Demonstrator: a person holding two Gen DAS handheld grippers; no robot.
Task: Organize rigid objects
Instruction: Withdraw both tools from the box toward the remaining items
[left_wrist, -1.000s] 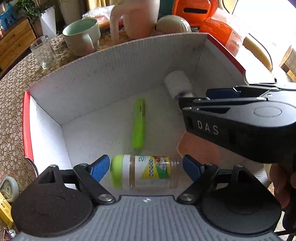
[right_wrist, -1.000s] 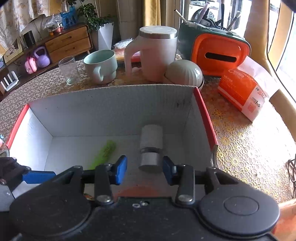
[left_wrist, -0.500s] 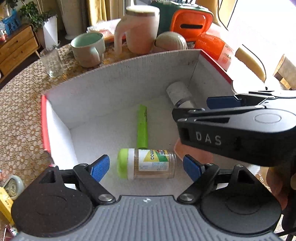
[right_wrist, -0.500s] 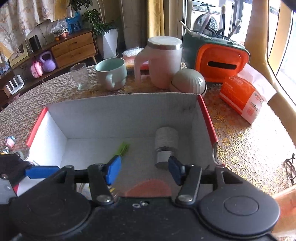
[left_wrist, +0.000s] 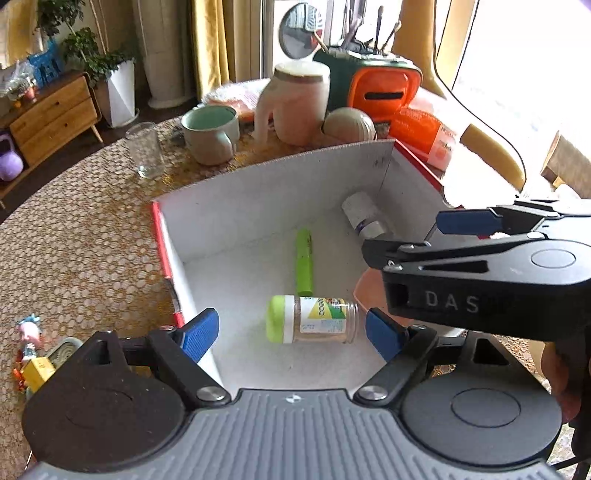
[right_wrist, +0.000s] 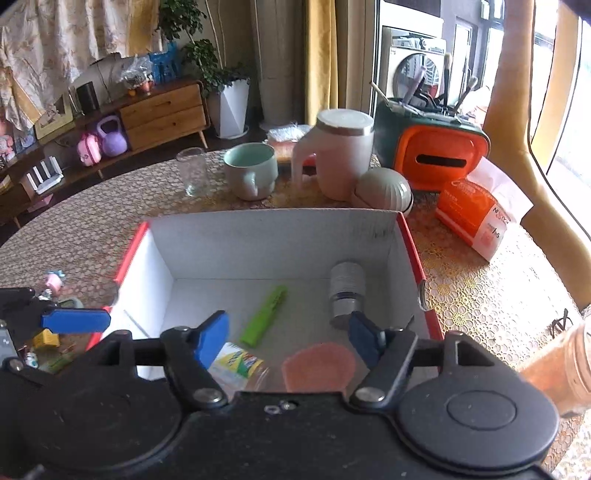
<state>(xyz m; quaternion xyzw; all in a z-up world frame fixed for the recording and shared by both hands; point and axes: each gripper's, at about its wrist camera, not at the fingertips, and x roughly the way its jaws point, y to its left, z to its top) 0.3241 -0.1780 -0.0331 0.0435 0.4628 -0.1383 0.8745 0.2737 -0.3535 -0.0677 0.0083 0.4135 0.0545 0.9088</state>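
Box (left_wrist: 258, 192) on the counter (left_wrist: 74, 229) already holds a jar (left_wrist: 312, 319), a green marker (left_wrist: 303, 260), a white bottle (left_wrist: 364, 218) and something pink, hard to identify. Left gripper (left_wrist: 291, 330) and right gripper (right_wrist: 288, 334) hover above with fingers spread, empty. Small toys (left_wrist: 31, 347) remain outside.

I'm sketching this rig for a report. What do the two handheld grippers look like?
Both match: the left gripper and right gripper have blue finger pads on black linkage arms with silver pivot screws and round black discs. The right one's side reads "DAS"; the left's base is ribbed grey.
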